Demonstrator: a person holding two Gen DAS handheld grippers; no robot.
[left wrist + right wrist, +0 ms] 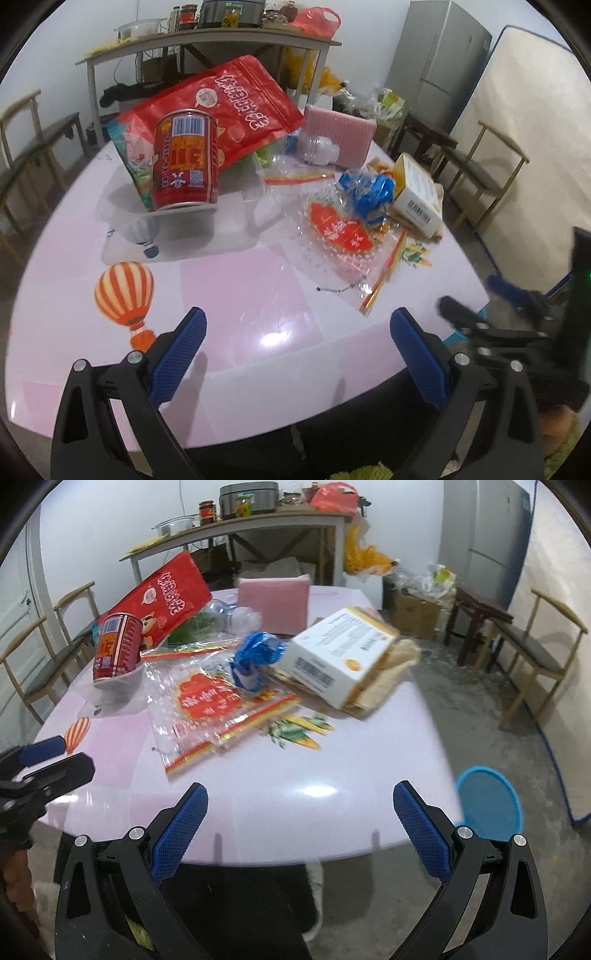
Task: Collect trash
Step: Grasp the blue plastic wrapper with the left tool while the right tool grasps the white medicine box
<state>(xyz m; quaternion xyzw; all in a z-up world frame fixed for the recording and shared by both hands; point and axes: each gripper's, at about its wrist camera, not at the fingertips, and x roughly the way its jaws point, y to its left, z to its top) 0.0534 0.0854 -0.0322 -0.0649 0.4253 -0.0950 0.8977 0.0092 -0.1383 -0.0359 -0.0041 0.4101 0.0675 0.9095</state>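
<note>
Trash lies on a pink table (236, 295) (332, 775): a red can (185, 158) (116, 646), a red snack bag (229, 107) (166, 594), a clear wrapper with red print (340, 236) (210, 705), a crumpled blue wrapper (369, 192) (255, 653), a white and orange box (415, 192) (340, 650), and small yellow-green wrappers (299, 731). My left gripper (297, 350) hovers open over the table's near edge, holding nothing. My right gripper (299, 827) is open too, empty, near the front edge. The right gripper also shows at the left wrist view's right side (476, 299).
A blue bin (489, 805) stands on the floor at the table's right. A pink box (340, 136) (273, 602) and a clear bottle (314, 147) sit at the back. Chairs (539, 646) flank the table; a shelf table (240, 528) and fridge (439, 62) stand behind.
</note>
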